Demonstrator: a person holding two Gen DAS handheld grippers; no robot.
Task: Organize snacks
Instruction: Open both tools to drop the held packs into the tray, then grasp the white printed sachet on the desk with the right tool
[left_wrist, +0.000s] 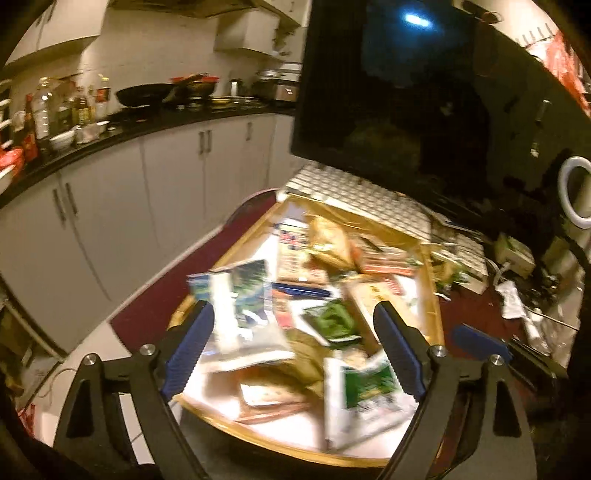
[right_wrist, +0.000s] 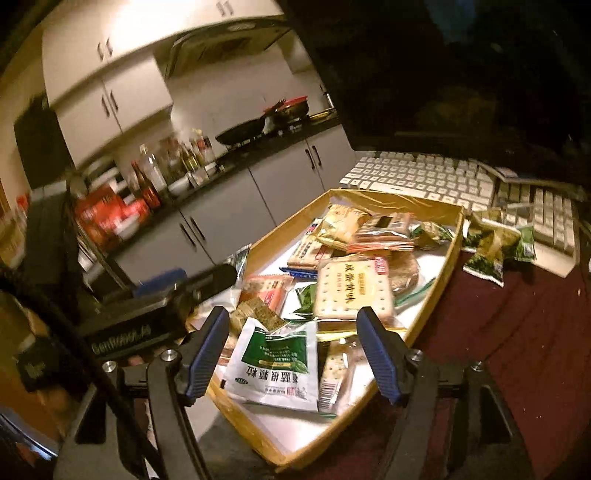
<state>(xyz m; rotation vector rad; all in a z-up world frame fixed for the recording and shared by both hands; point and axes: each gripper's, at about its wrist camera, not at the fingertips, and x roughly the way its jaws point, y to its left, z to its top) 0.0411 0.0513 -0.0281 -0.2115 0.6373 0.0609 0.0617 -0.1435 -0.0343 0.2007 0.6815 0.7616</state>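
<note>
Kitchen cabinets along the left wall, dark counter above them carrying bottles and a black pan.

Dark monitor upright at the back of the table, which has a dark red top. White keyboard lies under the monitor, just behind the box.

Shallow box with gold-coloured walls and a white floor sits on the table, its long side running away from the cameras. Snack packets lie loose in it, overlapping, no order.

- White packet with green print flat at the near end of the box; seen again in the left wrist view, blurred.
- Pale cracker packet near the middle, lying on other packets.
- Orange-red packet and yellow packet toward the far end.
- Green packets outside the box, on the table between its far right corner and the keyboard.

Left gripper above the near end of the box, fingers spread wide, nothing clamped; packets show in the gap below. That view is motion-blurred.

Right gripper above the near end too, fingers apart, nothing pinched; the white and green packet lies beneath them.

The left gripper's black body shows at the left of the right wrist view, beside the box.
</note>
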